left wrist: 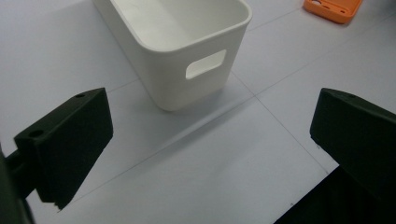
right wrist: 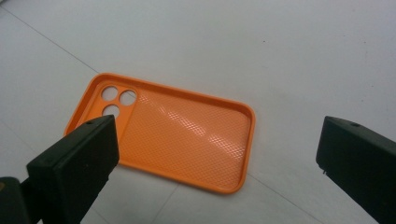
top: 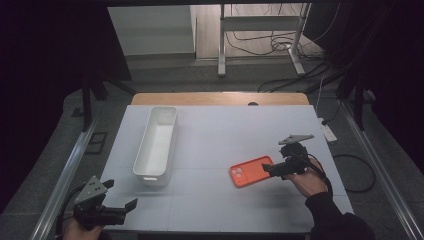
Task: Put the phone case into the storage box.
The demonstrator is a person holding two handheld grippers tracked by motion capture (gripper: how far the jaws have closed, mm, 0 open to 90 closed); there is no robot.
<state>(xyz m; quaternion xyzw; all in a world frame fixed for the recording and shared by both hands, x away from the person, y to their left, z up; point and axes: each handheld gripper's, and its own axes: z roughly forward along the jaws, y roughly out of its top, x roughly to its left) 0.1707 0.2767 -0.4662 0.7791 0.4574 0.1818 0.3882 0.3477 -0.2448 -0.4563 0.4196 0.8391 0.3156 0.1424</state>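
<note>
An orange phone case (top: 250, 171) lies flat on the white table, inside face up, with three camera holes at one end (right wrist: 187, 130). My right gripper (top: 270, 170) hovers at the case's right end, open, its jaws wide apart with nothing between them (right wrist: 210, 154). A white oblong bin (top: 156, 144) stands left of centre, empty, with a handle slot in its near end (left wrist: 187, 46). My left gripper (top: 127, 206) is open near the table's front left corner, pointing toward the bin (left wrist: 205, 140). The case's corner (left wrist: 332, 7) shows at the top right of the left gripper view.
The white table (top: 215, 130) has a wooden strip along its far edge. Beyond it stand a metal desk frame (top: 260, 35) and floor cables. A white power strip (top: 328, 132) lies on the floor right of the table. Dark curtains flank both sides.
</note>
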